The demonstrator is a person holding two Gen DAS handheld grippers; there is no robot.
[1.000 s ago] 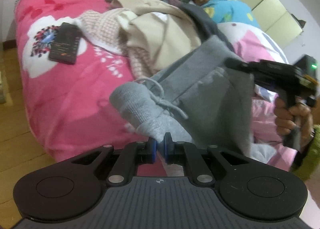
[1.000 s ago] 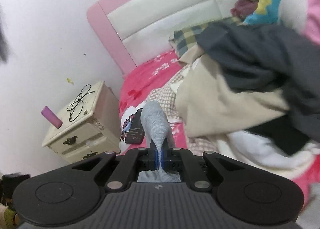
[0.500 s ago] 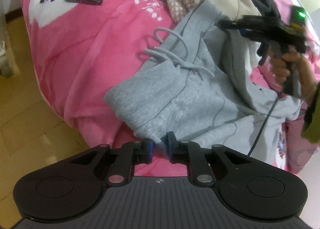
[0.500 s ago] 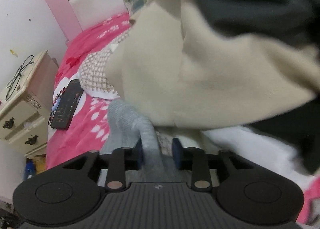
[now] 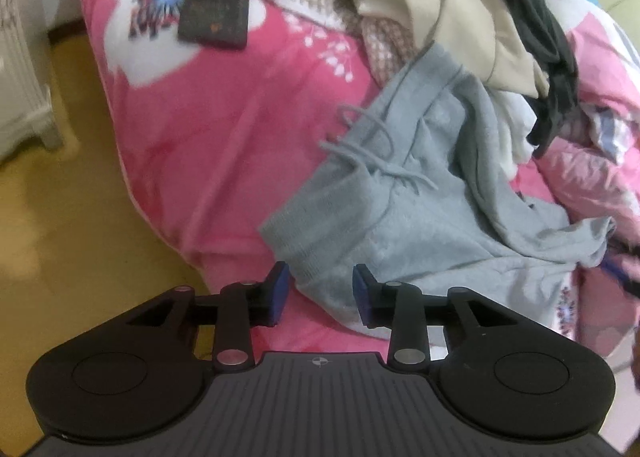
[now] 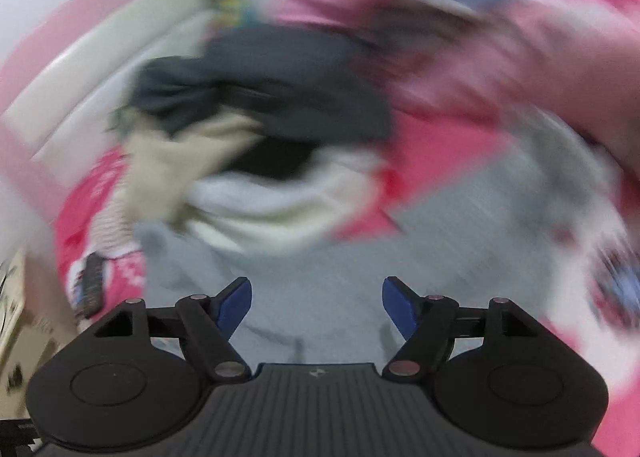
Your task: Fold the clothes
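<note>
Grey drawstring sweatpants point(image 5: 404, 197) lie crumpled on the pink bedspread point(image 5: 208, 137), waistband toward me, drawstring loose on top. My left gripper point(image 5: 320, 293) is open, its blue pads either side of the waistband's near edge without gripping it. In the right wrist view, which is heavily blurred, my right gripper point(image 6: 316, 305) is open wide above the grey sweatpants point(image 6: 320, 257) and holds nothing. A pile of beige, dark grey and white clothes point(image 5: 472, 17) lies behind the sweatpants, and it shows in the right wrist view point(image 6: 248, 145).
A dark phone point(image 5: 216, 17) lies on the bedspread at the far left. A white bedside cabinet point(image 5: 20, 69) stands on the wooden floor point(image 5: 80, 237) to the left. A pink quilt point(image 5: 600, 145) is bunched on the right.
Both grippers have opened and let go of the grey sweatpants, which now lie on the bed. The right gripper has swung away fast, blurring its view.
</note>
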